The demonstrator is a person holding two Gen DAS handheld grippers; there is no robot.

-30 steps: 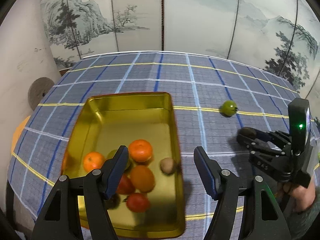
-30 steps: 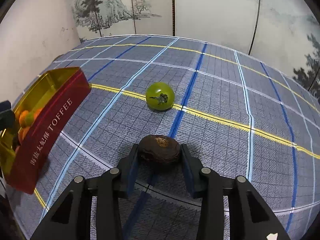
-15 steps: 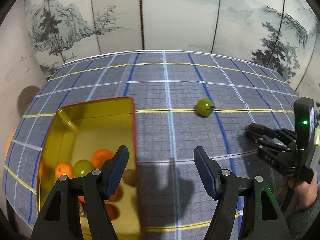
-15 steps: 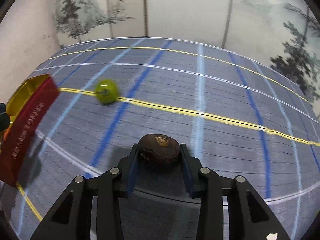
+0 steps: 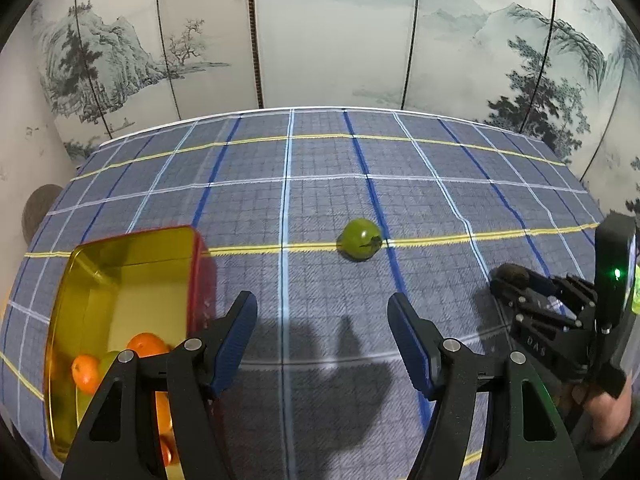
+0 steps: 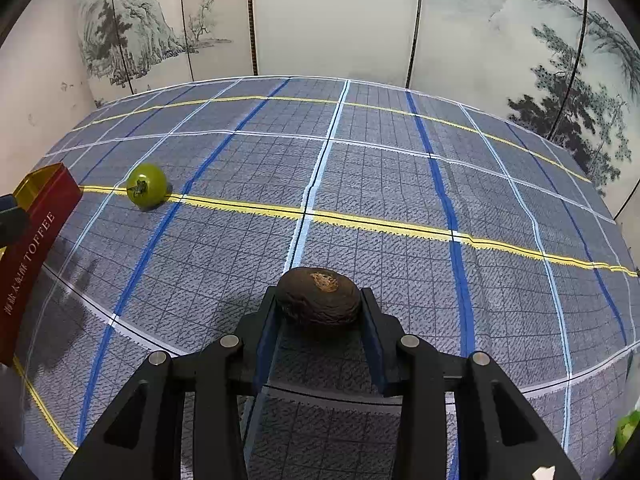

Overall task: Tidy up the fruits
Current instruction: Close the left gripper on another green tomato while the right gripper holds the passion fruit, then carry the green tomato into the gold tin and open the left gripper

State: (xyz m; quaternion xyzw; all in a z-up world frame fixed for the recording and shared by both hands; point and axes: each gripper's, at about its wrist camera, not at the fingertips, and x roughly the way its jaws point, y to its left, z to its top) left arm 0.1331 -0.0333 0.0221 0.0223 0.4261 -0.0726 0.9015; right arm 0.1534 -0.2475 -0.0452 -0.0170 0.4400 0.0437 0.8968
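Tomato [image 5: 360, 239] lay on the cloth [image 5: 304, 184], far of the left gripper [image 5: 322, 336], whose jaws stood apart and empty; right gripper [image 6: 320, 312] clamped a brown fruit [image 6: 319, 296]; tin [image 5: 120, 280] sat left; left hand looked nearer.

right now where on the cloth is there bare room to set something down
Bare cloth spans from the green tomato rightward to the far edge and screen. Crowded only at the left, around the fruit-filled tin.
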